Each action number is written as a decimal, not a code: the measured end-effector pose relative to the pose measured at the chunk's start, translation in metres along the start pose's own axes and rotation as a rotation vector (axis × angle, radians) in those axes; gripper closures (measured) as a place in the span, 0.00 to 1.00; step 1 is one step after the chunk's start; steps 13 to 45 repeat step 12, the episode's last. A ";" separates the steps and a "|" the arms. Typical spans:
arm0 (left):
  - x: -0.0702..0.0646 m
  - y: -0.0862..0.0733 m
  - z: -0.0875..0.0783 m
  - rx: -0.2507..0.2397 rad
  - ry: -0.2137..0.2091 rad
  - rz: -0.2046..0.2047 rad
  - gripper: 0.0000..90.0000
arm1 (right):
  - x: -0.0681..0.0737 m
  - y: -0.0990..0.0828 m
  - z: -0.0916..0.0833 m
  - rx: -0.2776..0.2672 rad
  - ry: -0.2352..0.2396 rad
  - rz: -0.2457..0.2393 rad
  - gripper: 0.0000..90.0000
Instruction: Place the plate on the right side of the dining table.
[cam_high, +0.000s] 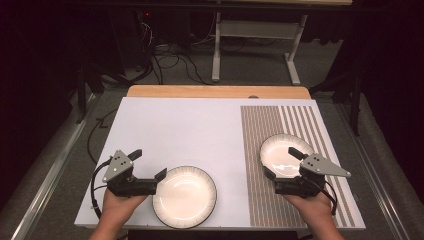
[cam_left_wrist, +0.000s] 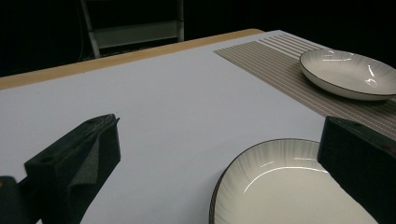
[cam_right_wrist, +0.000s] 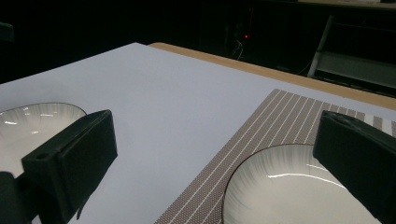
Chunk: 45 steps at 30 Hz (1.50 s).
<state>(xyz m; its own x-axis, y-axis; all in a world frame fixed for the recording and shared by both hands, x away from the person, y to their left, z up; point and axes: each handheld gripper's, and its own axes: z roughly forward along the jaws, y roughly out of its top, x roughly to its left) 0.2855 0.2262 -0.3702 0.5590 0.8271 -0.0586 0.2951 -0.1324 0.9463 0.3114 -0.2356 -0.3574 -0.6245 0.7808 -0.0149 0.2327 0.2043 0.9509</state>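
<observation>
While both grippers gape empty, right gripper (cam_high: 283, 162) fingers straddle the plate (cam_high: 280, 150) rim.

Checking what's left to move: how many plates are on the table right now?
2. One plate lies on the white table near its front edge, beside the left gripper. The other plate rests on the striped placemat, by the right gripper.

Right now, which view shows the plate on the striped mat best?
The high view: the plate on the mat shows nearly whole. The left gripper view shows it far off at the edge; the right gripper view shows its near part, cropped.
</observation>
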 end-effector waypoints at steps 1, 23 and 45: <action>0.000 0.000 -0.001 -0.005 -0.005 -0.003 0.00 | 0.000 -0.001 -0.001 0.001 -0.003 0.001 0.01; 0.000 0.001 -0.002 -0.014 0.004 -0.008 0.00 | -0.003 -0.005 -0.004 0.000 0.000 -0.009 0.01; 0.000 0.001 -0.002 -0.014 0.004 -0.008 0.00 | -0.003 -0.005 -0.004 0.000 0.000 -0.009 0.01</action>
